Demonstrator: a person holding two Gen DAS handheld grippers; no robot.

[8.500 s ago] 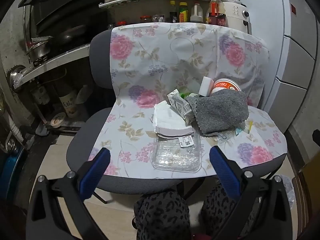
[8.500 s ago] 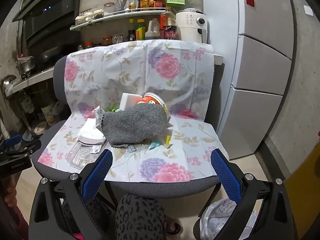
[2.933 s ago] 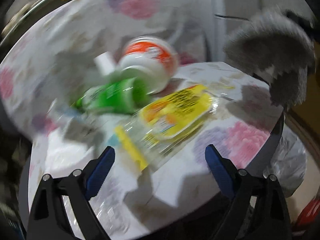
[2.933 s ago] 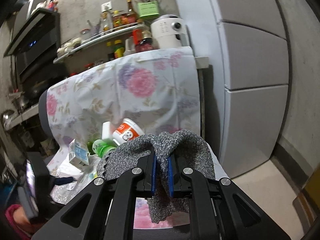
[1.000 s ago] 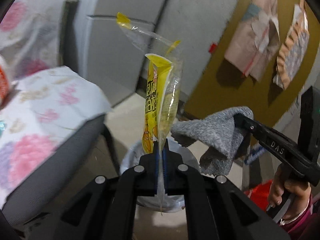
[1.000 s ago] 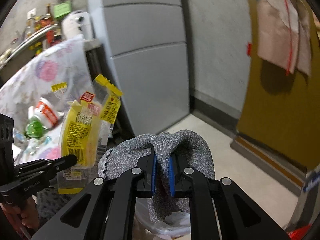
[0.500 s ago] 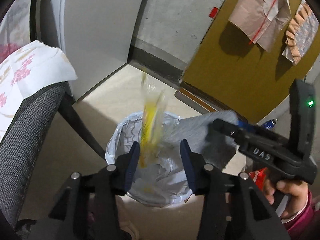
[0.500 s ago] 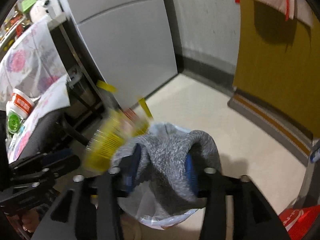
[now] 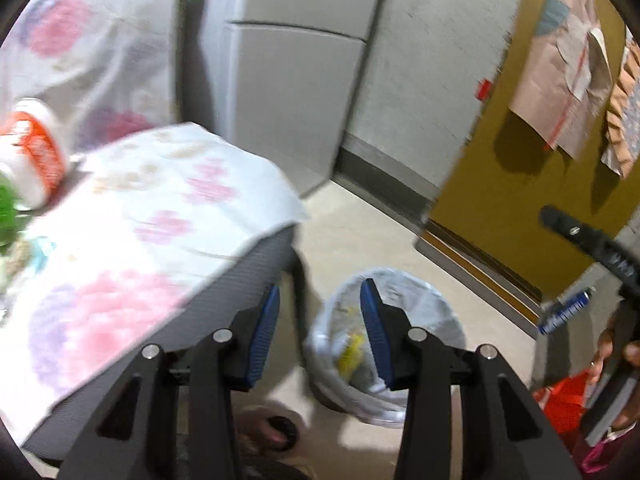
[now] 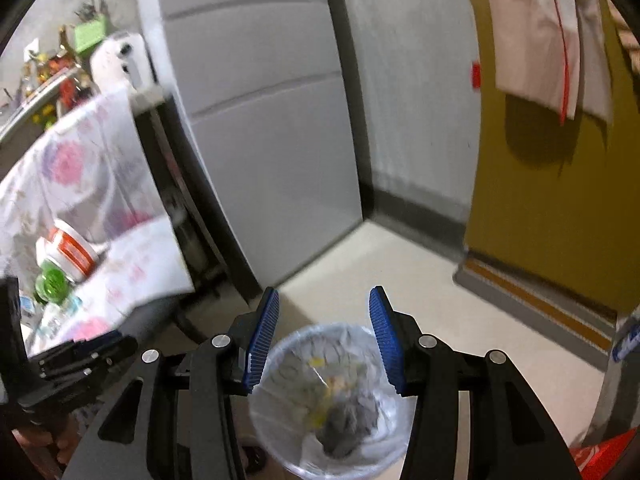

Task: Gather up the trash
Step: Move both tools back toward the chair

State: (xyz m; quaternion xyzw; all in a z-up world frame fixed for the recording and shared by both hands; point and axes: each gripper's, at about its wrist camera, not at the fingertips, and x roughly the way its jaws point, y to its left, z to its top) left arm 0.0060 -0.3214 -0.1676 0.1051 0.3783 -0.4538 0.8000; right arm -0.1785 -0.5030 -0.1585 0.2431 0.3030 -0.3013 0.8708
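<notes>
My left gripper (image 9: pixel 320 316) stands open and holds nothing, above the chair's edge and beside a bin with a white liner (image 9: pixel 434 320). A yellow snack wrapper (image 9: pixel 349 354) lies inside that bin. My right gripper (image 10: pixel 322 320) is open too and hangs right over the bin (image 10: pixel 289 346). In the bin lies the grey cloth (image 10: pixel 348 428) with the yellow wrapper (image 10: pixel 320 410) next to it. An orange-and-white cup (image 9: pixel 36 160) and a green bottle (image 9: pixel 6 208) remain on the floral-covered chair seat (image 9: pixel 168 216).
A grey refrigerator (image 10: pixel 260 128) stands behind the chair, a mustard-yellow door (image 10: pixel 540 200) to the right. The left gripper's body (image 10: pixel 76 364) shows at the lower left of the right wrist view. A hand (image 9: pixel 616 360) and something red (image 9: pixel 560 400) are on the right.
Both grippers opened. The yellow wrapper dropped from the left one and the grey cloth from the right one, and both now lie in the bin. Both views swung back toward the chair.
</notes>
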